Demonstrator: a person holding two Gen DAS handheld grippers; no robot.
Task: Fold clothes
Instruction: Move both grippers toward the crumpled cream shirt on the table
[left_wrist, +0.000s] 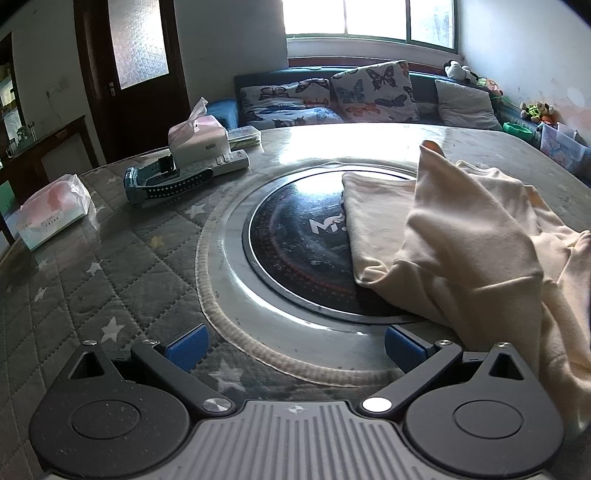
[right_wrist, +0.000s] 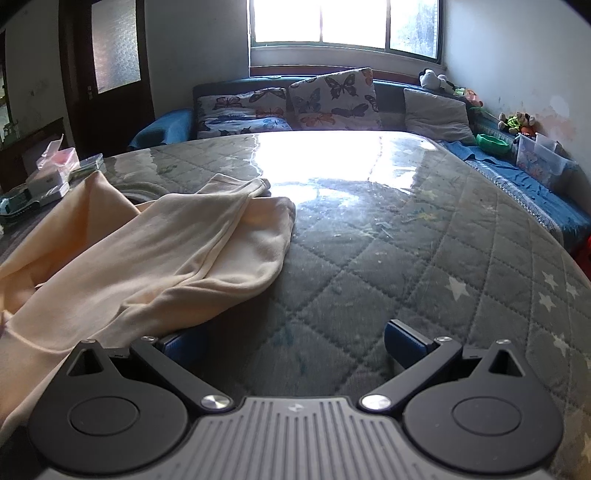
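A cream garment (left_wrist: 469, 236) lies crumpled on the quilted round table, partly over the black centre disc (left_wrist: 295, 251). My left gripper (left_wrist: 295, 349) is open and empty, low over the table, with the garment just right of its right finger. In the right wrist view the same garment (right_wrist: 166, 240) lies at the left, its two legs pointing toward the table's middle. My right gripper (right_wrist: 288, 345) is open and empty; the garment's near edge covers part of its left finger.
At the table's far left lie a tissue box (left_wrist: 197, 138), a white remote (left_wrist: 225, 164), a blue-black strap device (left_wrist: 162, 182) and a tissue pack (left_wrist: 51, 210). A sofa with butterfly cushions (left_wrist: 373, 92) stands behind. The grey star-patterned table cover (right_wrist: 424, 240) stretches right.
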